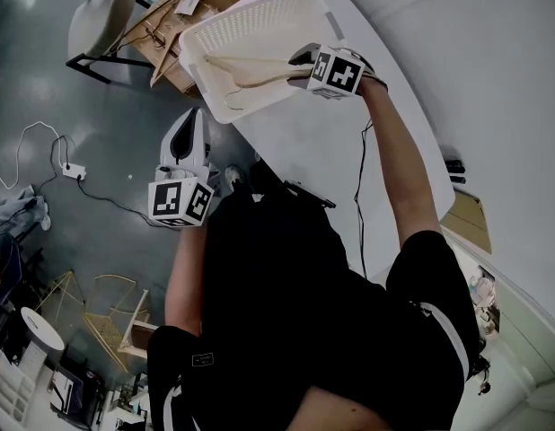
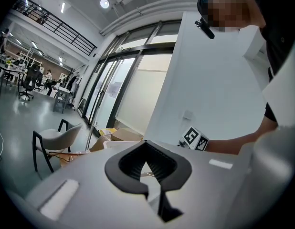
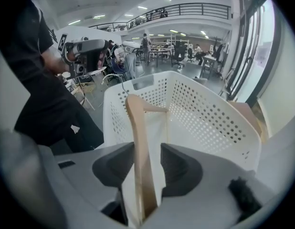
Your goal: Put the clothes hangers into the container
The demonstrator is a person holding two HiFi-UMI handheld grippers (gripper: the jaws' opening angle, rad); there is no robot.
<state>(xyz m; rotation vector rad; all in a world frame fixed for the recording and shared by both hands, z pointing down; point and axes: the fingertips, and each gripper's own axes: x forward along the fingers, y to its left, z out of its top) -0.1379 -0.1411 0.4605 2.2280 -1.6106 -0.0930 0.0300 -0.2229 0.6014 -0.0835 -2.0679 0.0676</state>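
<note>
A white perforated basket [image 1: 259,16] stands at the far end of the white table [image 1: 349,142]. A pale wooden clothes hanger [image 1: 246,72] lies inside it. My right gripper [image 1: 300,61] reaches over the basket's rim. In the right gripper view the hanger [image 3: 138,142] runs up between the jaws of my right gripper [image 3: 146,150]; they stand open, with a gap on its right side, and the basket [image 3: 209,118] lies just beyond. My left gripper [image 1: 195,119] hangs off the table's near left corner over the floor. In the left gripper view my left gripper [image 2: 146,144] is shut, with nothing in it.
A chair [image 1: 98,21] and open cardboard boxes [image 1: 161,34] stand on the floor left of the basket. A power strip with a cable [image 1: 71,171] lies on the floor. Light wooden frames [image 1: 107,312] sit at the lower left. The person's body fills the lower middle.
</note>
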